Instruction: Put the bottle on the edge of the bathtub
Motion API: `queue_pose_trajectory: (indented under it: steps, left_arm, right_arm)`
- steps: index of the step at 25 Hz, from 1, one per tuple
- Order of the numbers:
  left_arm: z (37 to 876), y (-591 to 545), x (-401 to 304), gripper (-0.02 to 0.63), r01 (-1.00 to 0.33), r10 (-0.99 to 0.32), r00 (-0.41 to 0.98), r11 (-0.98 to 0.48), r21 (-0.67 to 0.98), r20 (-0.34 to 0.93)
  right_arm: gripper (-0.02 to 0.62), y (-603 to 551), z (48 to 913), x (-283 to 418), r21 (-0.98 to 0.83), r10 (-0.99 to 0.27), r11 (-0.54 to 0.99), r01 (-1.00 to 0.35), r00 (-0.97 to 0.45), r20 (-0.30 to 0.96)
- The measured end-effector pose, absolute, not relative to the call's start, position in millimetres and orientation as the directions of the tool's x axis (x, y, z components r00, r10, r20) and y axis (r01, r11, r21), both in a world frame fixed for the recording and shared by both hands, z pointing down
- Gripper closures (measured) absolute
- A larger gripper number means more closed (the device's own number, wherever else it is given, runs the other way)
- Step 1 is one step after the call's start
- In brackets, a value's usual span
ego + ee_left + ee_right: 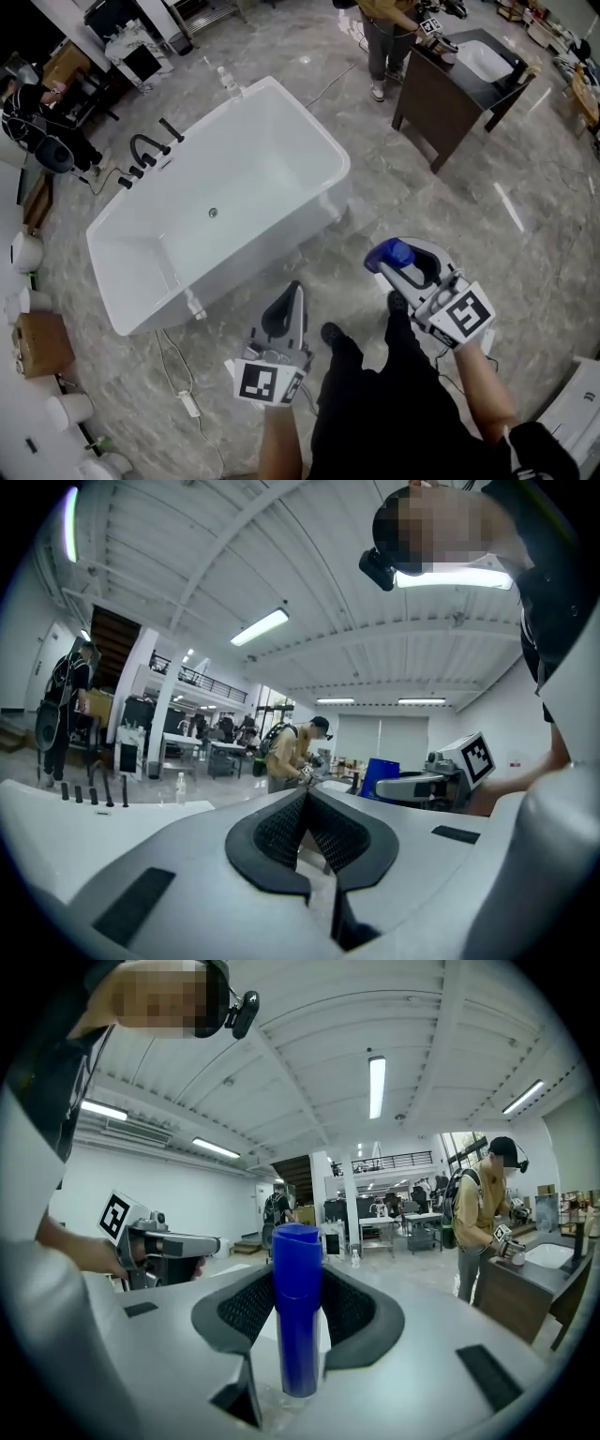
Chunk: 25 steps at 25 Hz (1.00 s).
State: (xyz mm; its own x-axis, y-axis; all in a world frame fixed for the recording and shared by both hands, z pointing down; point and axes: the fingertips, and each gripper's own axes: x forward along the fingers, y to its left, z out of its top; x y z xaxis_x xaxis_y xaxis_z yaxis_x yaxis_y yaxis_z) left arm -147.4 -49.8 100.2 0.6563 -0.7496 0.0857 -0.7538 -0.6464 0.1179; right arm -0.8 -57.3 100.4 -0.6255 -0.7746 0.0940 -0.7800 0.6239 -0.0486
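bottle [296,1316] clamped upright in my r gripper [403,267], l gripper [292,292] closed w/ nothing in it, i'm mid-carry w/ bathtub [309,117] well apart, next i gotta reach its near rim & set down steady.

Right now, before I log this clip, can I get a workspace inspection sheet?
Surface: grey marbled floor.
Job's things: blue bottle held upright in the right gripper; white bathtub ahead, bottle not yet on its edge.
Clutter: clear bottle by the tub's far corner; cardboard box at left.
Grippers: right gripper's tongs shut on the blue bottle; left gripper tongs shut, nothing between.
Cables: white cable and power strip on the floor beside the tub.
Surroundings: dark vanity, a person standing at it.
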Motion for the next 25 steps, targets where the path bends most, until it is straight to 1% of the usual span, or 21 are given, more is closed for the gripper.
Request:
queue_pose_trajectory:
  steps: [7,14,16,18,22,25]
  left_arm:
    - [141,-99,-123,0.595,-0.793,-0.784,0.609,-0.594,0.134,0.122]
    - [207,-162,-108,0.595,-0.826,-0.816,0.562,-0.546,0.142,0.135]
    - [231,-173,-106,0.595,-0.83,-0.823,0.555,-0.538,0.145,0.119]
    - [263,-181,-104,0.595,-0.832,-0.826,0.552,-0.534,0.149,0.116]
    - [359,-202,-99,0.595,-0.826,-0.804,0.564,-0.546,0.139,0.19]
    - [430,-219,-97,0.595,-0.816,-0.793,0.578,-0.557,0.156,0.193]
  right_arm:
    - [0.443,-116,147,15,-0.051,-0.71,0.692,-0.72,-0.691,0.135]
    - [0.444,-182,224,27,-0.053,-0.675,0.721,-0.691,-0.717,0.172]
    - [0.443,-193,251,27,-0.056,-0.673,0.722,-0.689,-0.719,0.172]
    - [0.445,-201,285,26,-0.052,-0.668,0.727,-0.684,-0.723,0.175]
    - [0.443,-228,371,22,-0.033,-0.643,0.754,-0.656,-0.746,0.173]
    - [0.443,-246,439,18,-0.02,-0.622,0.774,-0.632,-0.767,0.158]
